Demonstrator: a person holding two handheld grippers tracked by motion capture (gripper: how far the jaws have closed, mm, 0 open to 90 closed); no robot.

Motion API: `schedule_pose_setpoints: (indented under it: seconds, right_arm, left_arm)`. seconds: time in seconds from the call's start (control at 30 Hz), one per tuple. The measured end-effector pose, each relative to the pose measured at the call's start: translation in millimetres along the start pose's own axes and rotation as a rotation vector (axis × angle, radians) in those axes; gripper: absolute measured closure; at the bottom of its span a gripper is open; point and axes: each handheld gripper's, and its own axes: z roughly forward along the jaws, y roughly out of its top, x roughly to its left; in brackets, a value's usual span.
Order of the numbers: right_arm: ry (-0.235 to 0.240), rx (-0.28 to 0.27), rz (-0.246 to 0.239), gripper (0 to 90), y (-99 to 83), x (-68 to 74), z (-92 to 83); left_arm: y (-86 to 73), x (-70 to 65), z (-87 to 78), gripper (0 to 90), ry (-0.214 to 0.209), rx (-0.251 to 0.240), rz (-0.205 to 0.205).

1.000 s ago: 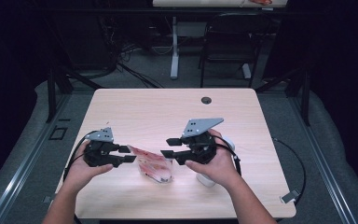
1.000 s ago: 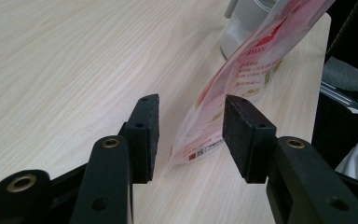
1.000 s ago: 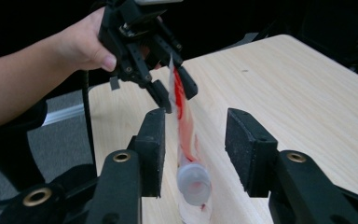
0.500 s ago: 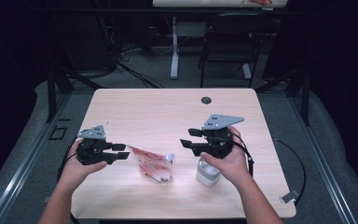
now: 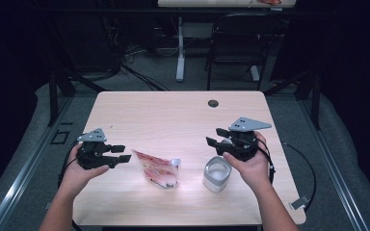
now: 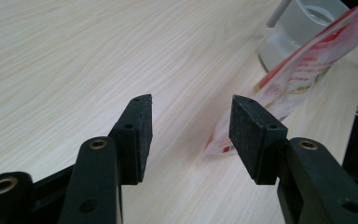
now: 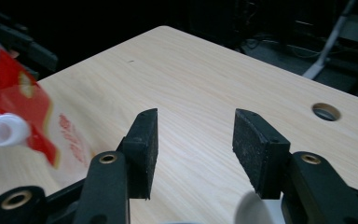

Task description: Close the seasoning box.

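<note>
Both forearms come in from the near edge of the table, each hand wrapped round the body of its gripper. The left gripper sits low at the near left, held level with its jaws pointing right toward the pouch; its jaws have just been opening and now stand released, with bare wood between the pads in the left gripper view and the pouch's near corner just past the right-hand pad, not touched. The right gripper is held at the near right, a little farther from the person than the left, its jaws pointing left and slightly away over open tabletop; they too stand apart with nothing between them, as the right gripper view shows. The one red-and-white pouch, with one white spout cap at its right end, lies between the two grippers, apart from both. One clear jar stands just right of the pouch, close beneath the right hand but not gripped. One round cable hole lies at the far side of the table.
</note>
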Motion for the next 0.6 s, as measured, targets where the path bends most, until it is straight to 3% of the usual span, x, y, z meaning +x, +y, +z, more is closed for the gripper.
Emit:
schedule_pose_setpoints:
  seconds: [0.13,0.33,0.6]
  right_arm:
    - [-0.044,-0.007,0.013,56.0,-2.5,-10.2,-7.6]
    - [-0.1,-0.004,0.036,67.9,-7.8,-24.9,-16.9]
    - [-0.142,-0.006,0.064,85.6,-15.4,-38.7,-26.4]
  left_arm:
    - [-0.2,0.4,-1.0,49.8,0.026,-0.005,0.01]
    - [-0.8,1.4,-2.0,50.9,0.026,-0.008,0.01]
    - [-1.6,2.8,-3.6,50.5,0.046,-0.009,-0.002]
